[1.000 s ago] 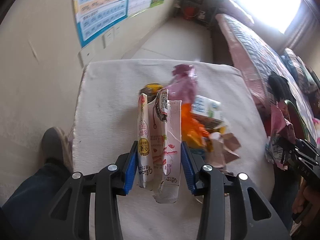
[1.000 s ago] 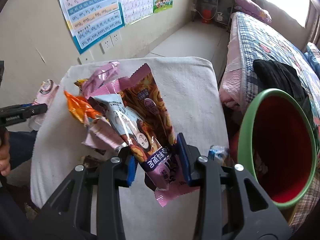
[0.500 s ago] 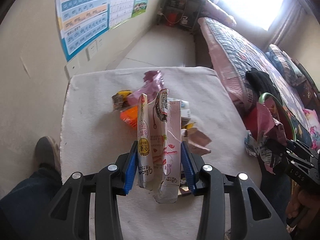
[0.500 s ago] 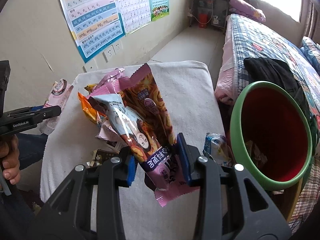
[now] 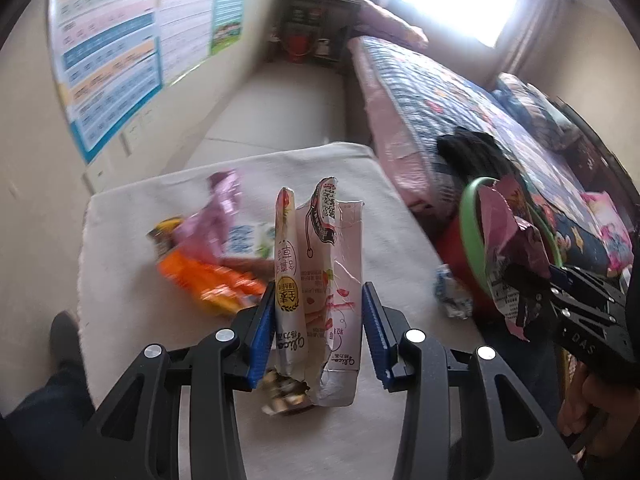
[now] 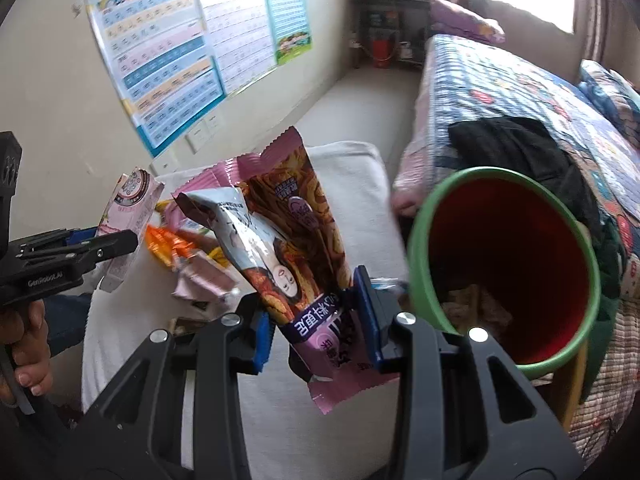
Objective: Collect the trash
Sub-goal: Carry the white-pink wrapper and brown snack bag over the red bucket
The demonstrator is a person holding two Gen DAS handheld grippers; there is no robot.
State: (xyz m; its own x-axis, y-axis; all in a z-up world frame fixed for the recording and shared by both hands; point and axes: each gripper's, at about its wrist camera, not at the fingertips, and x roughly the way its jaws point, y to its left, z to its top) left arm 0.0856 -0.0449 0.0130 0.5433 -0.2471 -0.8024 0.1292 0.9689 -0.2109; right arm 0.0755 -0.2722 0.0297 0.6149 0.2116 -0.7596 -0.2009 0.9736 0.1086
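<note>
My left gripper (image 5: 316, 334) is shut on a flattened pink milk carton (image 5: 320, 264), held upright above the white-covered table (image 5: 120, 216). My right gripper (image 6: 312, 320) is shut on a pink-and-brown snack wrapper (image 6: 292, 240), just left of the red bin with a green rim (image 6: 424, 280). The left wrist view shows that same wrapper (image 5: 512, 248) in front of the bin's rim (image 5: 466, 216). Loose trash stays on the table: an orange wrapper (image 5: 204, 276), a pink wrapper (image 5: 216, 216), a small blue-and-white packet (image 5: 450, 292). Some trash lies in the bin's bottom.
A bed with a patterned quilt (image 6: 520, 92) and a black garment (image 6: 512, 148) stands right of the table. Wall posters (image 6: 180, 56) hang on the left. A person's leg and shoe (image 5: 60, 336) are beside the table's left edge. A dark shelf (image 5: 312, 28) stands at the far wall.
Both grippers rose and swung rightward with their loads. The right gripper's wrapper came closer to the bin's mouth. The left carton now hangs over the table's middle, with the trash pile to its left.
</note>
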